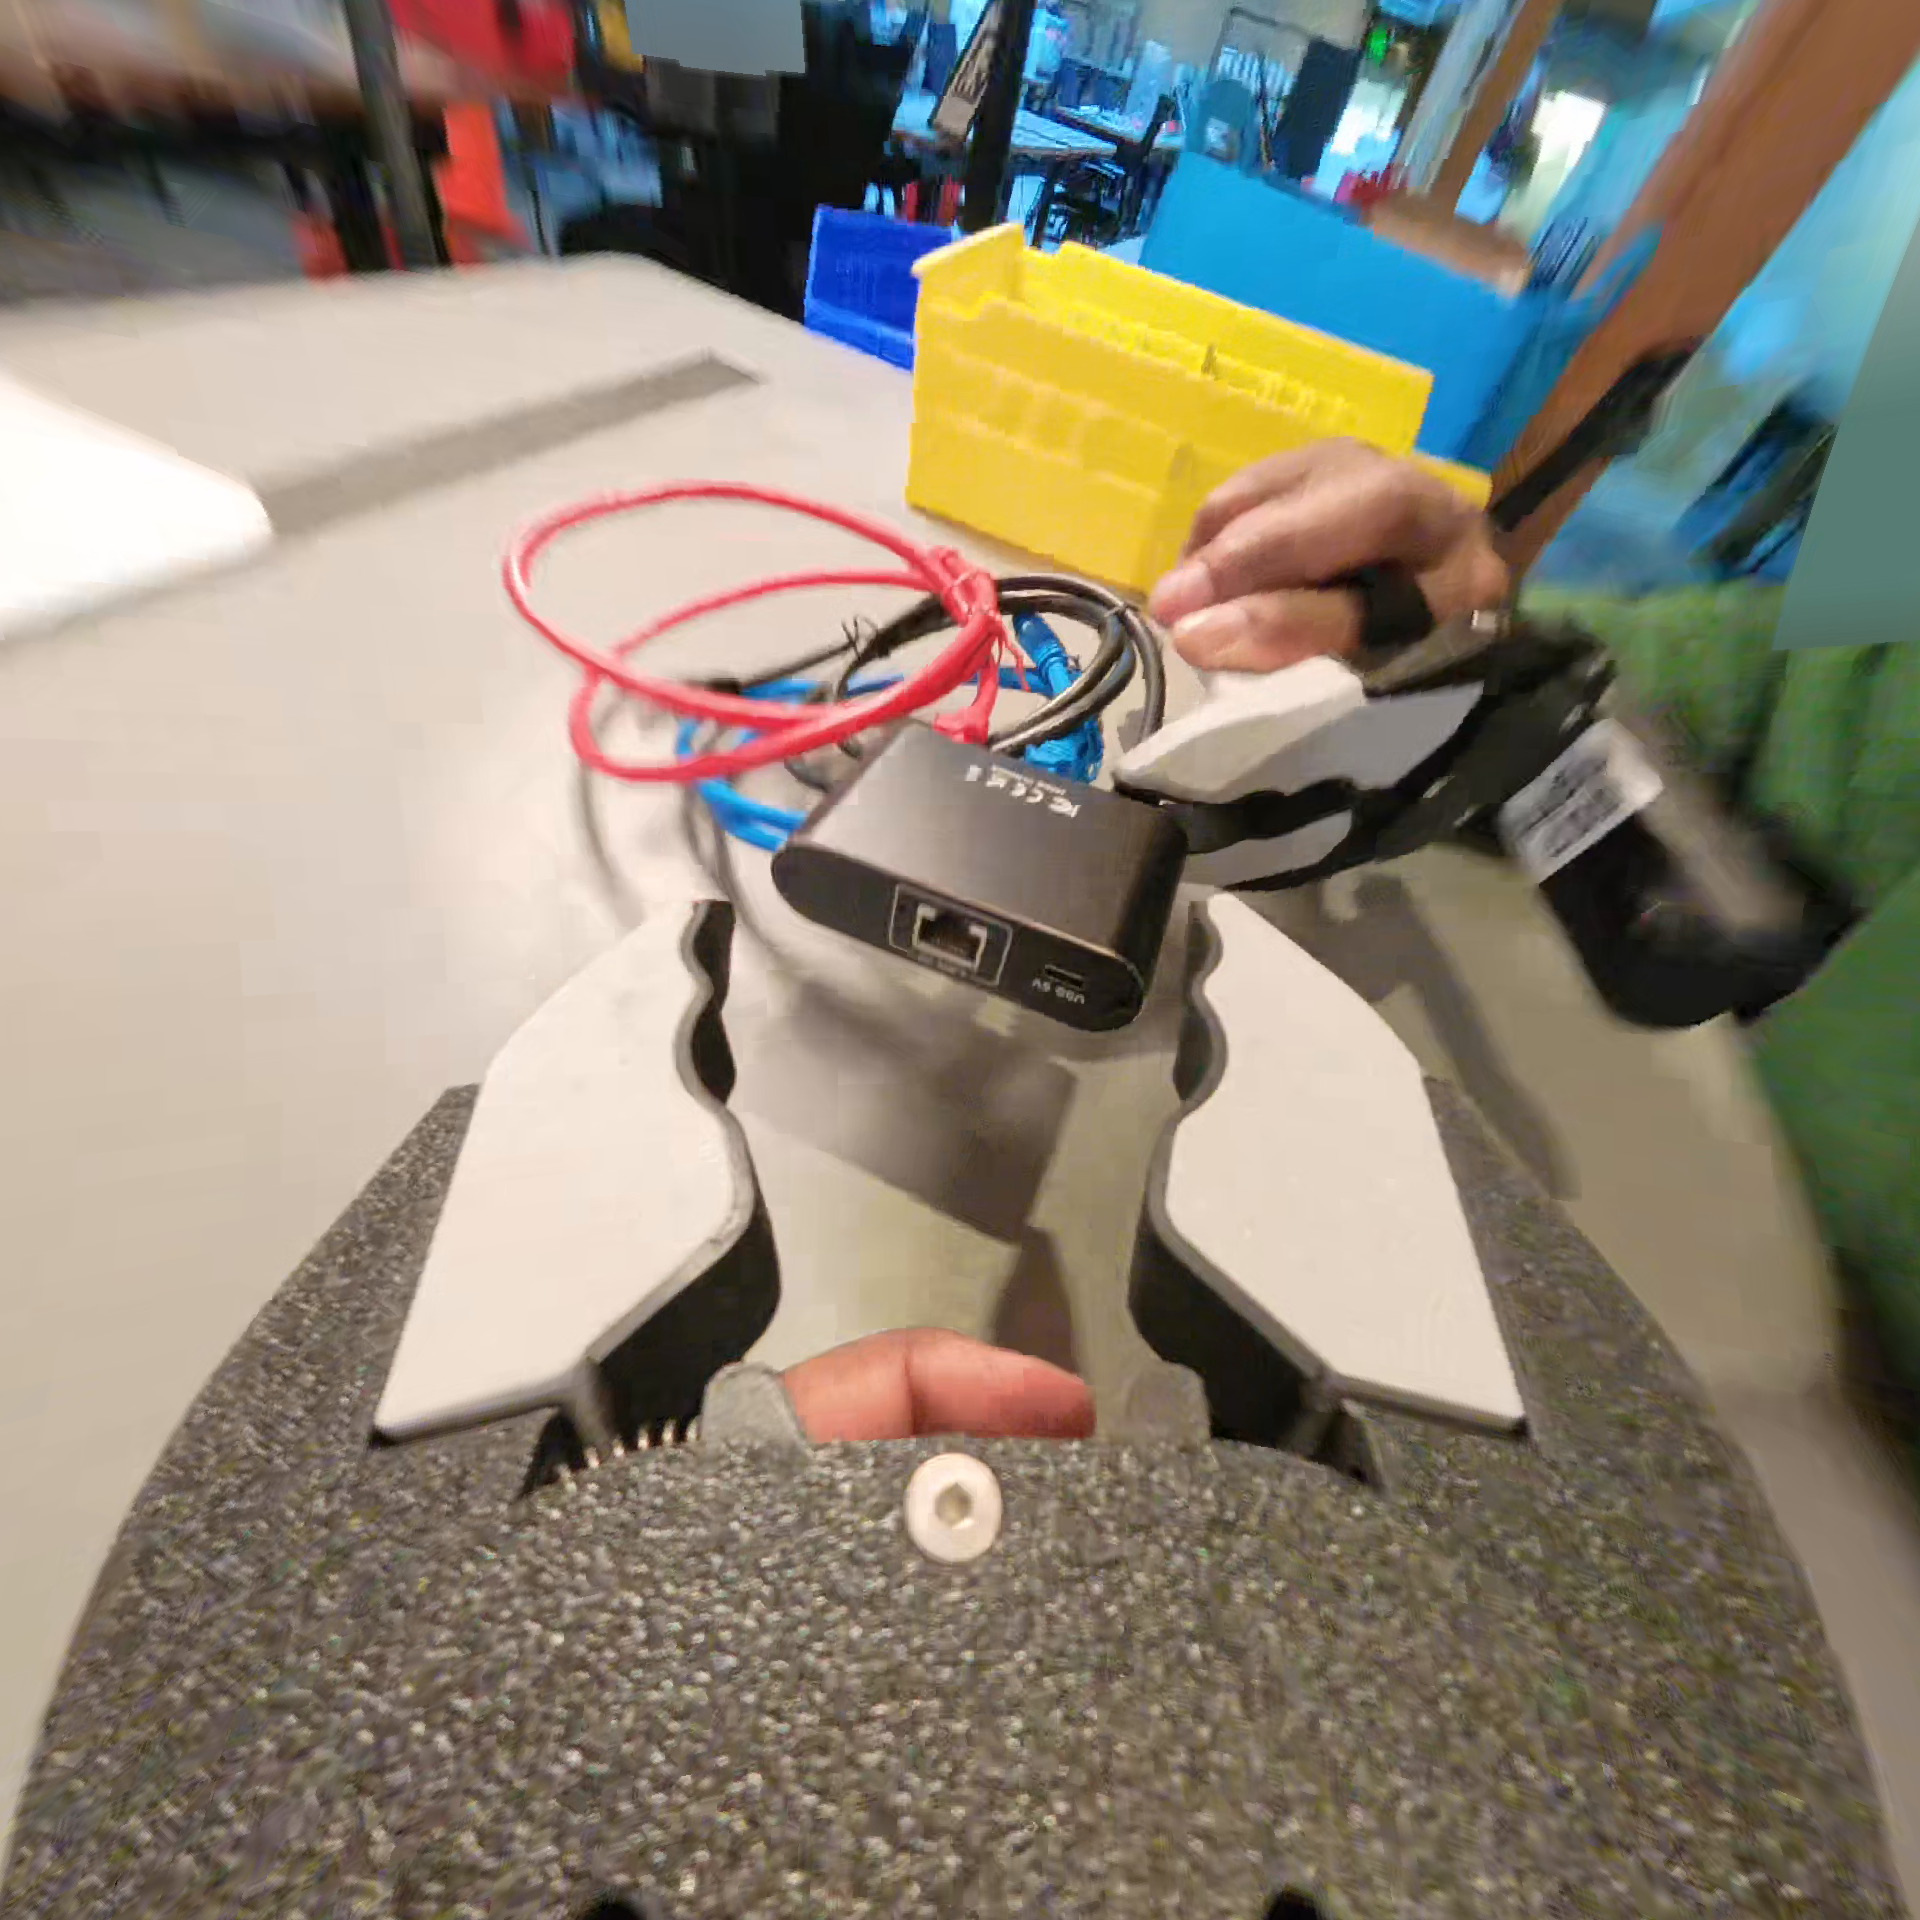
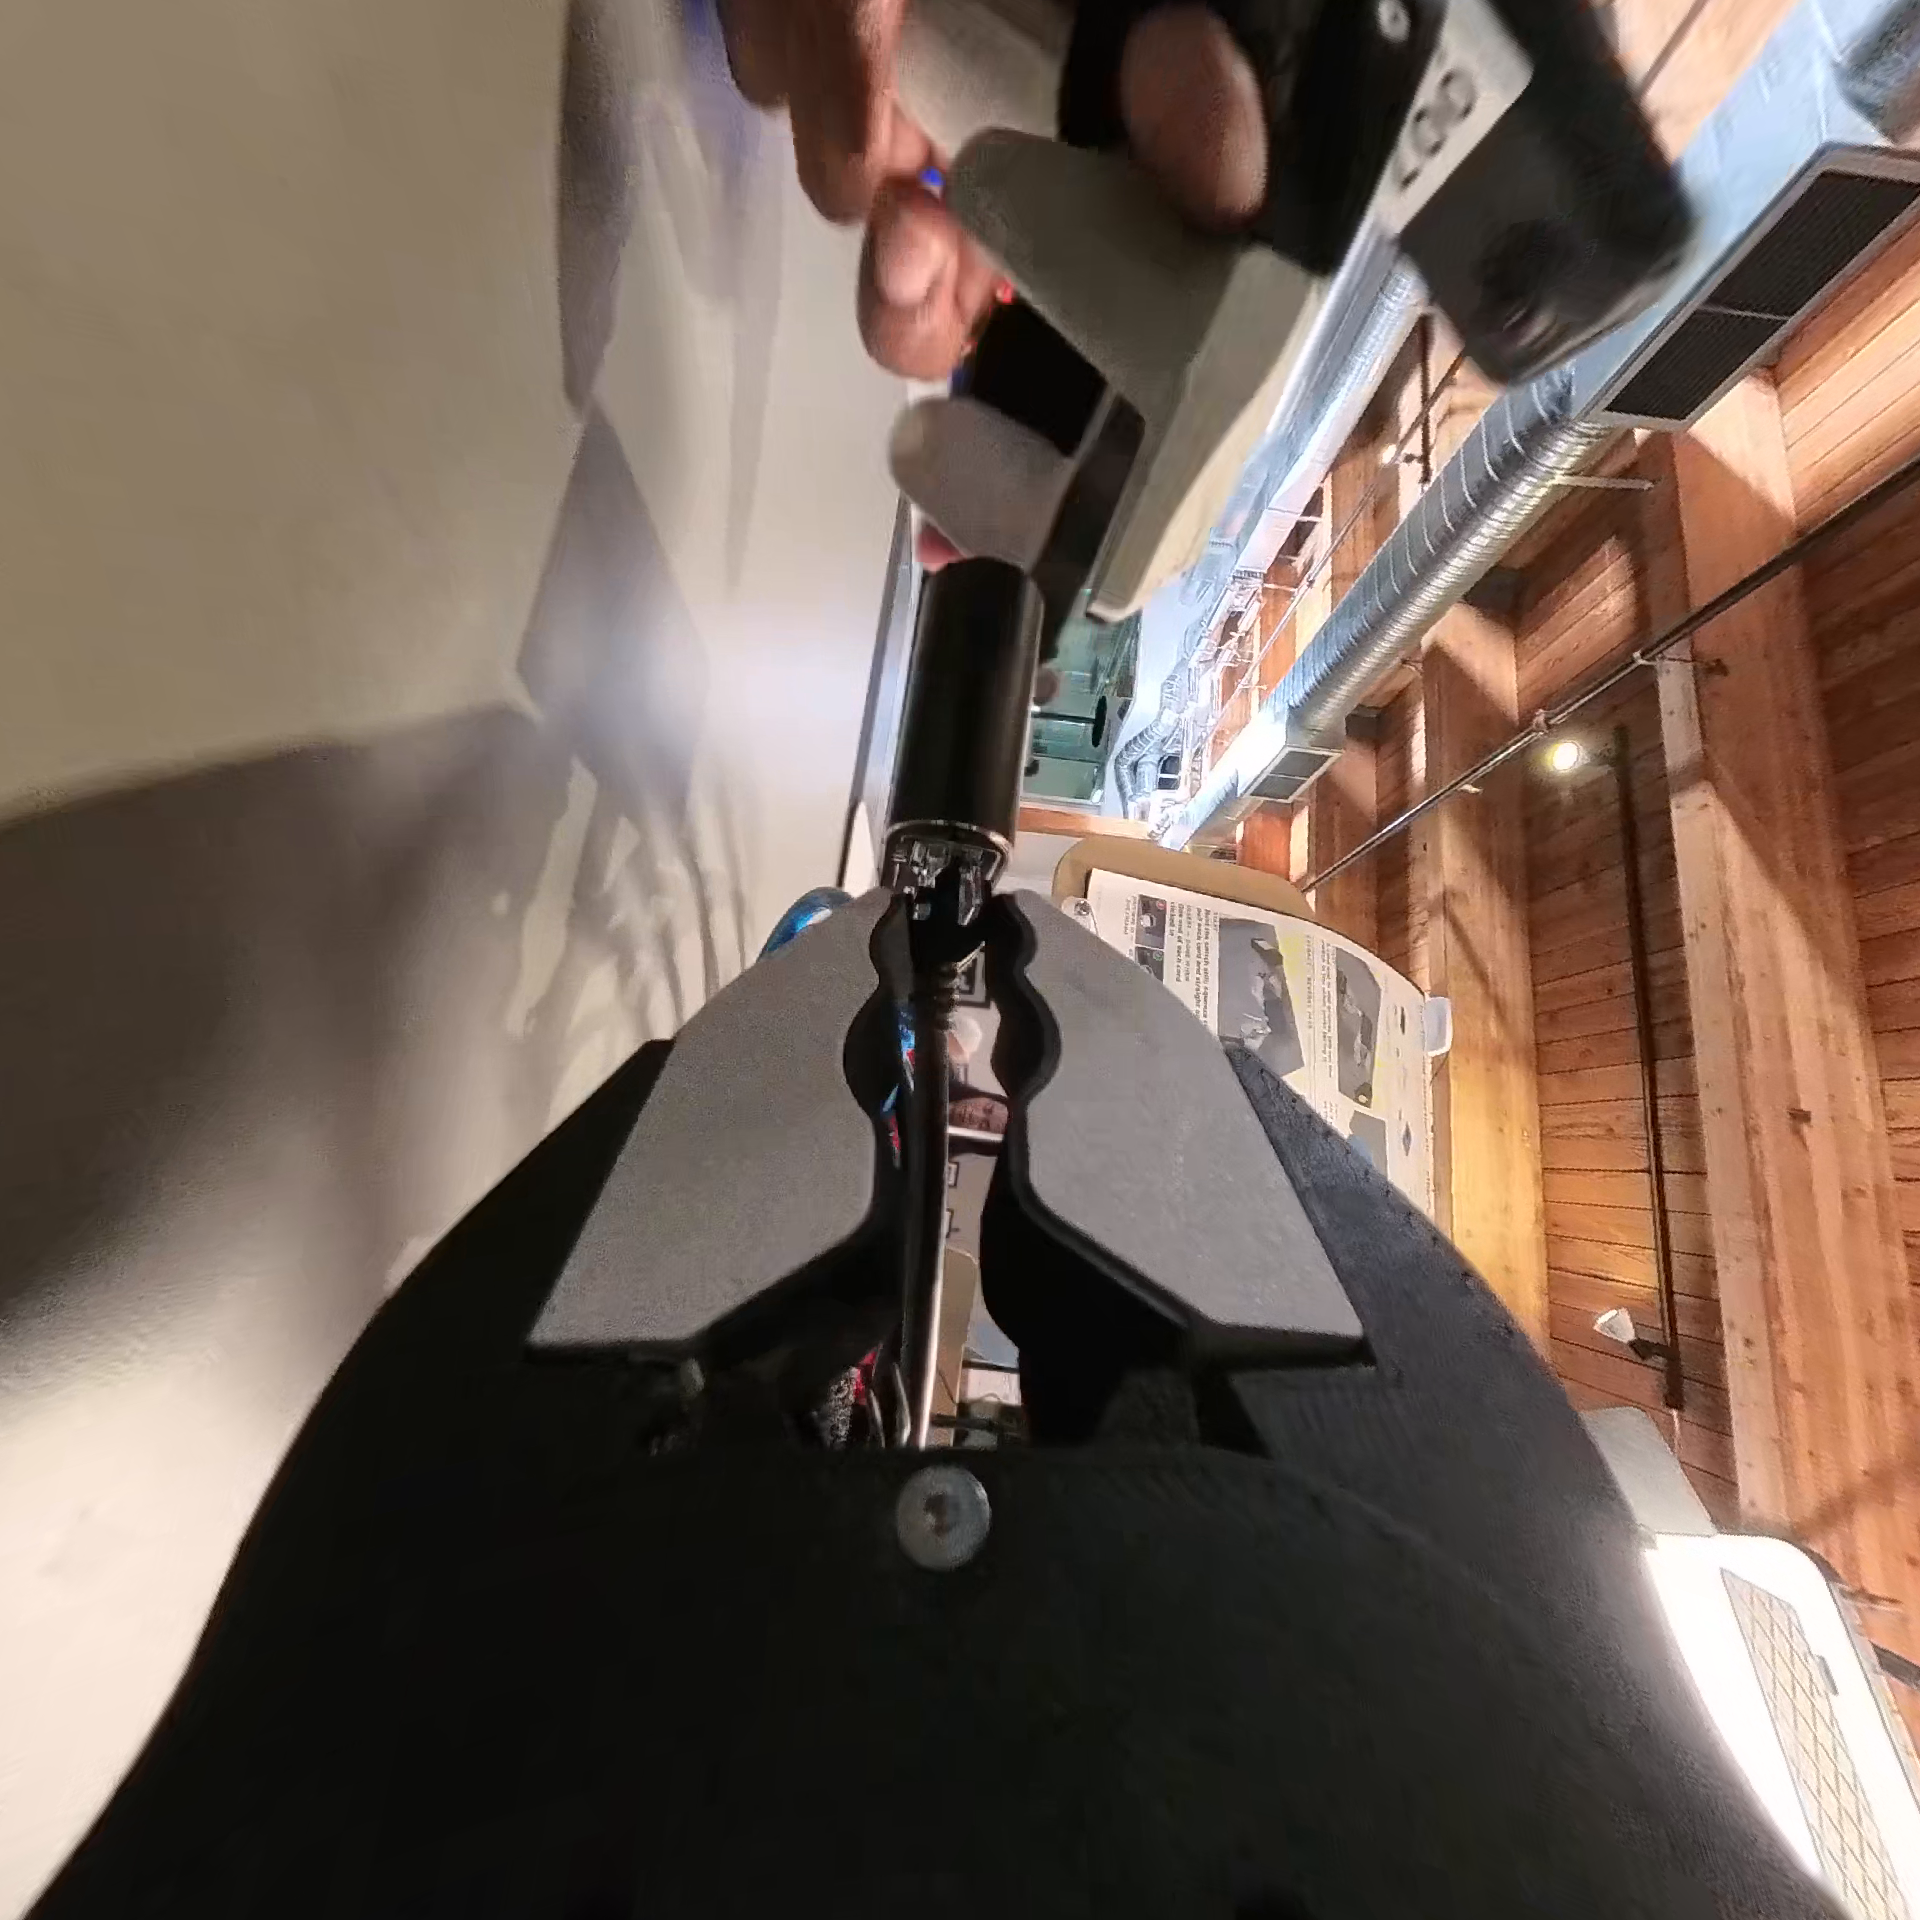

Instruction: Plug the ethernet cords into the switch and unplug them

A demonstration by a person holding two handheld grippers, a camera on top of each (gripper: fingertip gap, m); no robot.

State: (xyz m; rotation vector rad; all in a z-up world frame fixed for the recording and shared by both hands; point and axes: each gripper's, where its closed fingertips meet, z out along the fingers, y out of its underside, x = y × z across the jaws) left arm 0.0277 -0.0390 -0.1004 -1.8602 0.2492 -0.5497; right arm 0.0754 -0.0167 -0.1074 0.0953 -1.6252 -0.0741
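Observation:
A black switch (image 1: 977, 831) hangs above the grey table (image 1: 312, 935), its shadow below it. Its near face has one empty ethernet port (image 1: 951, 935) that faces my left gripper (image 1: 961, 920). That gripper is open, with a finger on each side of the switch's near end. My right gripper (image 1: 1153, 790) comes in from the right, behind the switch. In the right wrist view my right gripper (image 2: 940, 914) is shut on the plug of a black cord (image 2: 935, 1091) seated in the switch (image 2: 961, 707). Red (image 1: 748, 623) and blue cords (image 1: 748, 810) lie coiled behind.
A yellow bin (image 1: 1143, 416) and a blue bin (image 1: 862, 281) stand at the table's far side. A white object (image 1: 104, 499) lies at the left. A hand (image 1: 1330, 551) holds the right gripper. The left gripper (image 2: 1039, 416) shows beyond the switch in the right wrist view. The left gripper's tips are roughly 7 cm from the right gripper's.

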